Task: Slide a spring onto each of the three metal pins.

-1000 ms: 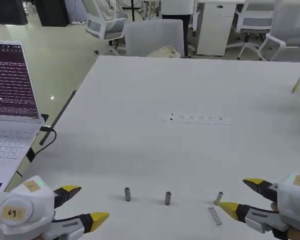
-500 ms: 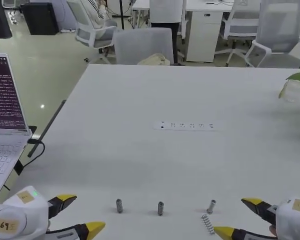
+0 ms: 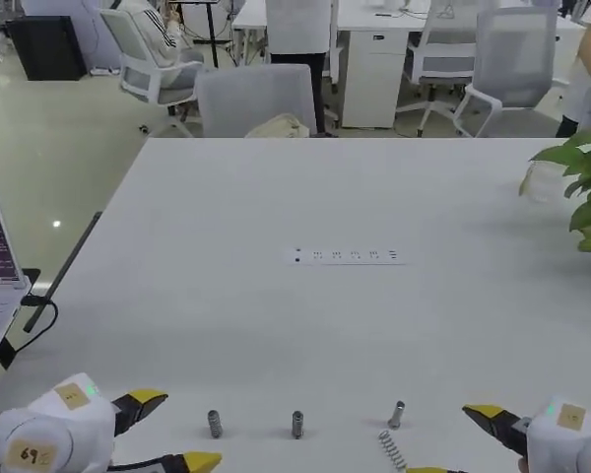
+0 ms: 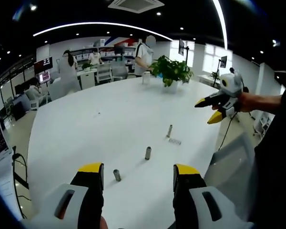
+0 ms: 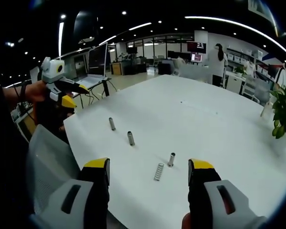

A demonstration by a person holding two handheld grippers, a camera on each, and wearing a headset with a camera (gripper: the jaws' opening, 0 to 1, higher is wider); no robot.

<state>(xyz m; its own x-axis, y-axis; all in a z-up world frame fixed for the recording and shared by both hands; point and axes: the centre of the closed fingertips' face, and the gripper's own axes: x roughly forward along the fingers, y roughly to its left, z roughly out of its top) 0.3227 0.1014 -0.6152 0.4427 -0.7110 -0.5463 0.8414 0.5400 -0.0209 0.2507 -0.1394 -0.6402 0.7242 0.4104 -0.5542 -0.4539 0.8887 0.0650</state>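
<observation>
Both claws are spread wide and hold nothing. Just ahead of the right gripper (image 5: 148, 164), between its jaws, the loose spring (image 5: 158, 171) lies flat on the white table (image 5: 205, 124), with the bare pin (image 5: 171, 159) upright just beside it. Farther to that claw's left stand the middle pin (image 5: 130, 138) and the end pin (image 5: 112, 124) (both look ribbed, too small to tell more), the latter near the left gripper (image 3: 189, 428).
</observation>
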